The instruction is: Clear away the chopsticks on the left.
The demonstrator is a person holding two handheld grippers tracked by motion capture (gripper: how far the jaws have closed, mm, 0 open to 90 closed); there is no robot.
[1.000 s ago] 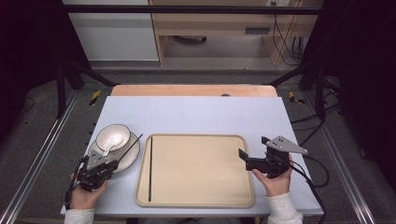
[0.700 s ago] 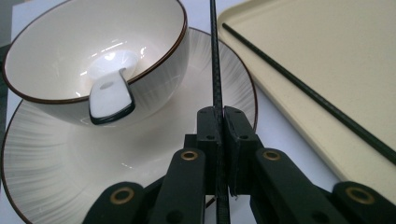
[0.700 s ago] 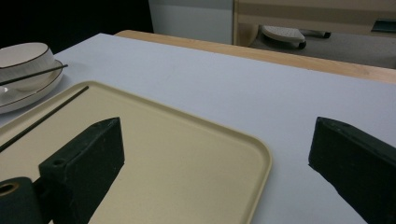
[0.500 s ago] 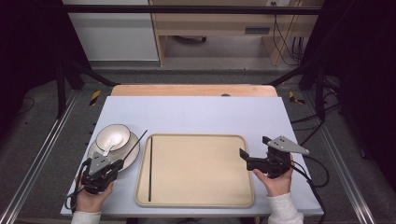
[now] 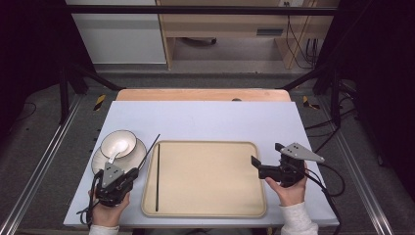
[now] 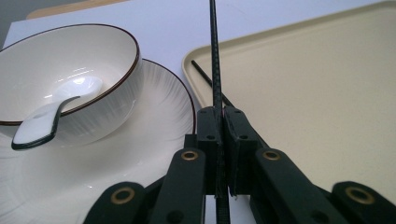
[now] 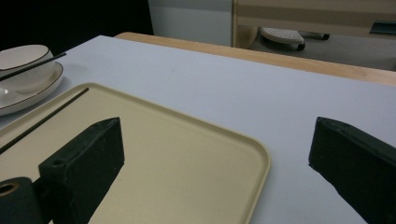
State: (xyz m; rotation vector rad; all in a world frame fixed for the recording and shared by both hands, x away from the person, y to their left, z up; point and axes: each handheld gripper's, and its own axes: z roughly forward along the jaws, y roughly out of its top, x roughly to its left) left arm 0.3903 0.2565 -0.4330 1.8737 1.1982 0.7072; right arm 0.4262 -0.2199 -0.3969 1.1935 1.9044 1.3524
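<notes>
- Honestly, I am worrying most about the chopstick [image 6: 215,56] that my left gripper [image 5: 116,177] is pinching: it is thin and smooth, and I am gripping it low on its length, so it could swivel between the pads or slide out if I swing it quickly.
- I am also watching the bowl [image 5: 119,143] on its saucer [image 5: 100,160], just beside my left gripper; the raised stick is slanting over the saucer's edge, and a careless sweep could be knocking the bowl or flicking the white spoon [image 6: 44,119] resting in it.
- I am judging the tray [image 5: 210,205] rim as a further risk: the stick's tip could catch on it and be levered out of my hold.
- A second chopstick [image 5: 157,176] is lying along the tray's left side; putting mine down crooked could be rolling that one away.
- My left jaws are pressing together on the stick, its tip pointing away over the tray's near corner.
- My right gripper [image 5: 266,169] is hanging at the tray's right edge, jaws standing wide apart, gripping and touching nothing.
</notes>
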